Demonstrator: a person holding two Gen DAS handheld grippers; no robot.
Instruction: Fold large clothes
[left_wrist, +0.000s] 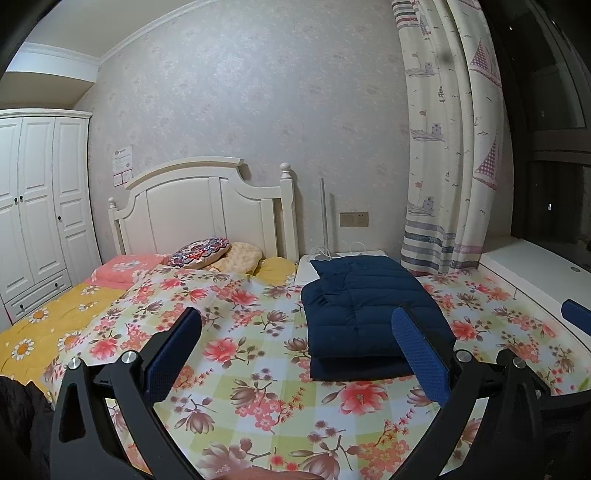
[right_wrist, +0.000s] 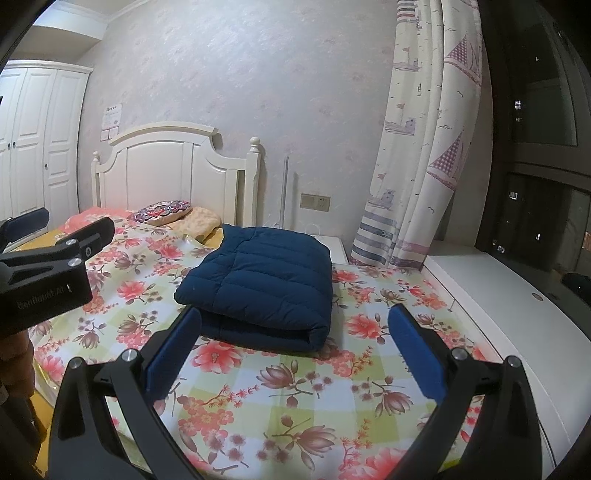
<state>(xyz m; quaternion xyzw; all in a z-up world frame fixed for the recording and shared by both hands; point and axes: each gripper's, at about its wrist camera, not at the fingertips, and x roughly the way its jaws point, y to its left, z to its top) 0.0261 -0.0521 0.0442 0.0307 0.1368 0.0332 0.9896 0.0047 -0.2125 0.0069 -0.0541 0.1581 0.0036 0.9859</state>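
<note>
Bedroom, dim light; floral sheet (left_wrist: 258, 369) over the bed, pale papered wall behind. Left gripper (left_wrist: 295, 350) hangs over the sheet, fingers spread wide, nothing between the blue pads (left_wrist: 421, 354); its right pad cuts across the near right corner of the jacket (left_wrist: 365, 306) in that view, contact not clear. Right gripper (right_wrist: 295, 343) likewise spread and empty, its left pad (right_wrist: 173, 347) overlapping the jacket's near left edge. Seen from the right wrist, the left gripper enters from the left edge; white lettering on its black body, blurred, not legible. A blue pad tip of the right gripper shows at the far right of the left view, rest cut off. Jacket navy, quilted, folded into a flat stacked rectangle, lying on the sheet toward the right side of the bed, well short of the pillows (left_wrist: 218, 253). Its far end runs up to the white nightstand (left_wrist: 354, 256); overlap or gap not certain. Cables on the nightstand, thin and hard to trace. Paper notice (left_wrist: 123, 162) on the wall by the headboard (left_wrist: 207, 206), print too small to read. Brass switch plate (left_wrist: 354, 219) right of the headboard. Sailboat curtain (left_wrist: 450, 147), dark window (right_wrist: 535, 147) beyond, contents obscure. White wardrobe (left_wrist: 37, 206) far left. Dark cloth at the lower left corner of the left view, cut off, unidentified.
</note>
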